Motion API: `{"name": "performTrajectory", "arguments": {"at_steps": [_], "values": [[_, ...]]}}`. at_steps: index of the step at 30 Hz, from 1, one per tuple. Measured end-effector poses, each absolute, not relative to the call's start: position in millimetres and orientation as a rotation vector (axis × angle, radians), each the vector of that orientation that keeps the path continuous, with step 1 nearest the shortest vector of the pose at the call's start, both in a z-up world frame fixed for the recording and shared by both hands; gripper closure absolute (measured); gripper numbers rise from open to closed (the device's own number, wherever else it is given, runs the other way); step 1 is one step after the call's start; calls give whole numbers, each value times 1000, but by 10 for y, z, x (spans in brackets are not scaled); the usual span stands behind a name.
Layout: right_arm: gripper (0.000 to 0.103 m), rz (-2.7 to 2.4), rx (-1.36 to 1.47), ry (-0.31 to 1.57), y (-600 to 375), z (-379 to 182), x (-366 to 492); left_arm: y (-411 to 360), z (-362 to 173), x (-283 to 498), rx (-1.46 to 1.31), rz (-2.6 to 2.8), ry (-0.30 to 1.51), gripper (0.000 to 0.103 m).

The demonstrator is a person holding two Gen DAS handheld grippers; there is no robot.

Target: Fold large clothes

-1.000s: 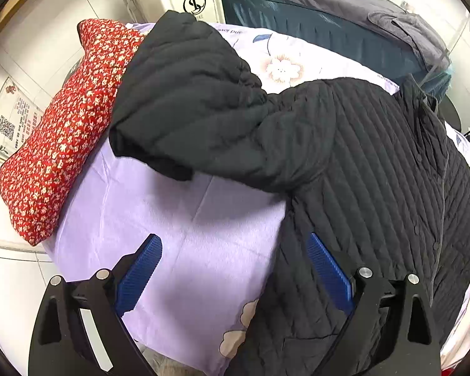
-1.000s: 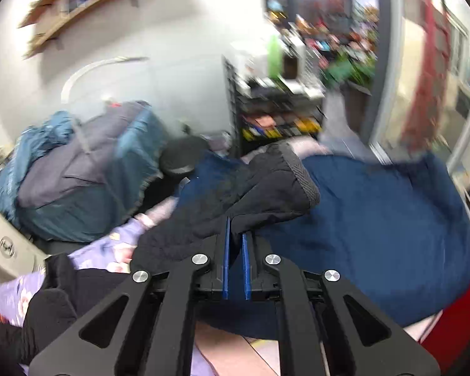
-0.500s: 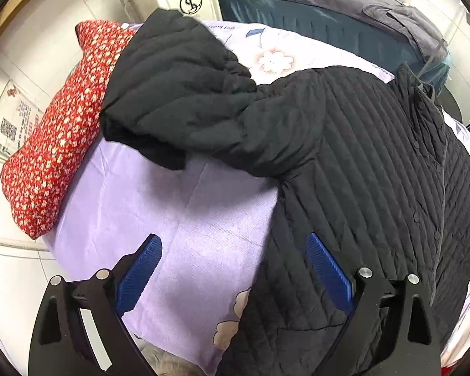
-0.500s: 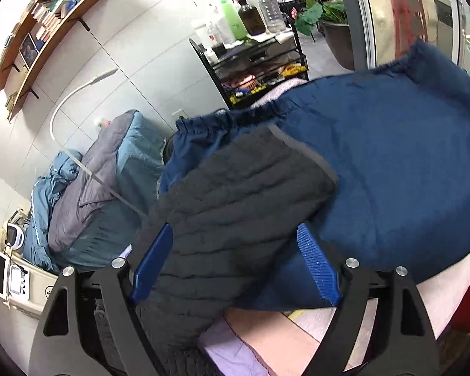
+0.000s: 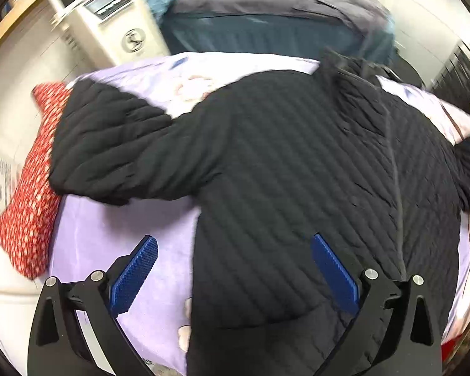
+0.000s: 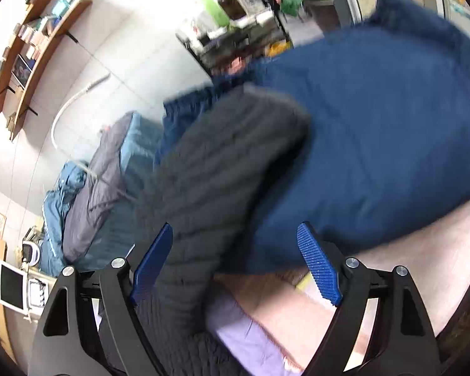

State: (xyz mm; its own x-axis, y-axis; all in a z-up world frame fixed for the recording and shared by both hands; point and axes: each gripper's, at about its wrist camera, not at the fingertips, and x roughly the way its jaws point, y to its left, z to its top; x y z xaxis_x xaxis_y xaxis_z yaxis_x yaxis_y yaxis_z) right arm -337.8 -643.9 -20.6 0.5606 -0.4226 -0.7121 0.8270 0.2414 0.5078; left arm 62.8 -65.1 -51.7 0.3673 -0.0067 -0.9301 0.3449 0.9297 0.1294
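Note:
A black quilted jacket (image 5: 297,172) lies spread front-up on a lilac flowered sheet (image 5: 116,235). Its one sleeve (image 5: 109,150) stretches left onto a red pillow. My left gripper (image 5: 235,269) is open and empty above the jacket's lower left edge. In the right wrist view the jacket's other sleeve (image 6: 222,169) lies loose over a blue quilted cushion (image 6: 376,125). My right gripper (image 6: 235,263) is open around the sleeve's lower part without holding it.
A red flowered pillow (image 5: 31,194) lies at the sheet's left edge. A heap of dark blue and grey bedding (image 5: 266,22) sits behind the bed, also in the right wrist view (image 6: 103,188). A white machine (image 5: 109,25) stands at the back left. Shelves (image 6: 31,53) hang on the wall.
My right gripper went from shut on the sleeve to open and let it drop on the blue cushion. My left gripper moved right, over the jacket body, and stayed open.

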Motion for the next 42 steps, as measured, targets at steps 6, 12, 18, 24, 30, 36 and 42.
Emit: {"name": "performTrajectory", "arguments": {"at_steps": [6,12,18,24,30,36,42], "values": [[22,-877,1036,530,-6778,-304,-3285,-989,-575,468,362,-279,1181,6],[45,-810,1034,534,-6857,-354,-3157,-1020,-650,325,388,-254,1209,6],[81,-768,949,557,-6828,-219,-2945,-885,-678,239,387,-199,1239,6],[88,-690,852,512,-6544,113,-2636,-801,-727,275,377,-183,1251,6],[89,-461,753,547,-5941,436,-1927,-825,-717,442,313,-210,1246,6],[90,-231,640,653,-5024,366,-1029,-769,-734,487,310,-220,1237,6],[94,-41,555,782,-4111,51,-205,-391,-797,563,237,-154,1259,6]]}}
